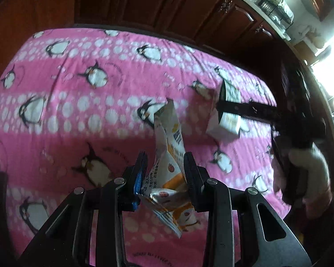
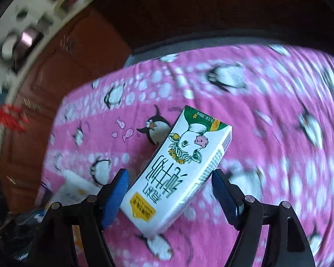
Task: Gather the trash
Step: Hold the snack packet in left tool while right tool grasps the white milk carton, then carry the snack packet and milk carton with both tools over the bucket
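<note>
My left gripper (image 1: 165, 166) is shut on a crumpled white and orange snack wrapper (image 1: 170, 155), held above the pink penguin-print cloth (image 1: 78, 102). My right gripper (image 2: 170, 189) is shut on a white milk carton (image 2: 180, 166) with a cow picture, held tilted above the same cloth. In the left wrist view the right gripper (image 1: 225, 109) shows at the right, its black fingers clamped across the carton (image 1: 228, 115).
The cloth covers a table with a dark rim (image 2: 167, 51). Brown wooden cabinets (image 1: 167, 6) stand behind it. A counter with a dish rack (image 1: 276, 6) runs at the upper right. A red item (image 2: 7, 115) and clutter lie at the left.
</note>
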Demonstrator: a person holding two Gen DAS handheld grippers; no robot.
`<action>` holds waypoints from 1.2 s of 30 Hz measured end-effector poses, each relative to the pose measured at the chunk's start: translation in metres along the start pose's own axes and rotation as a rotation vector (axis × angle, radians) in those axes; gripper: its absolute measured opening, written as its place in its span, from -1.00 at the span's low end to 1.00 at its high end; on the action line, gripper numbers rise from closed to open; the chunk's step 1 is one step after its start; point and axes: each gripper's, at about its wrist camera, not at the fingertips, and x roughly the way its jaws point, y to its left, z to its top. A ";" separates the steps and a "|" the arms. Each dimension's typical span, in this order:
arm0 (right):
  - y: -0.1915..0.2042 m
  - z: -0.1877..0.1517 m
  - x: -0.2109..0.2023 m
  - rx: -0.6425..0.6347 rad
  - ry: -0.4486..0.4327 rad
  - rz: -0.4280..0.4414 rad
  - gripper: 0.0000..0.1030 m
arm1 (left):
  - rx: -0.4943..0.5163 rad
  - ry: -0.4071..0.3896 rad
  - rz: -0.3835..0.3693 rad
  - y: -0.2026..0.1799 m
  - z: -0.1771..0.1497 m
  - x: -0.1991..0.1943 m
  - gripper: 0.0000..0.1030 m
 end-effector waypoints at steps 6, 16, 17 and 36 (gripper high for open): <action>0.012 -0.009 0.012 -0.076 0.000 -0.033 0.48 | 0.014 0.035 0.011 -0.006 -0.015 0.015 -0.37; 0.000 -0.046 -0.017 -0.221 0.104 -0.040 0.19 | 0.007 0.099 0.016 -0.012 -0.016 0.046 -0.32; -0.004 -0.046 -0.019 -0.206 0.085 -0.040 0.24 | 0.007 0.098 0.017 -0.013 -0.015 0.047 -0.34; -0.073 -0.111 -0.125 0.014 -0.185 0.119 0.08 | 0.177 0.010 -0.042 -0.108 0.003 0.024 -0.49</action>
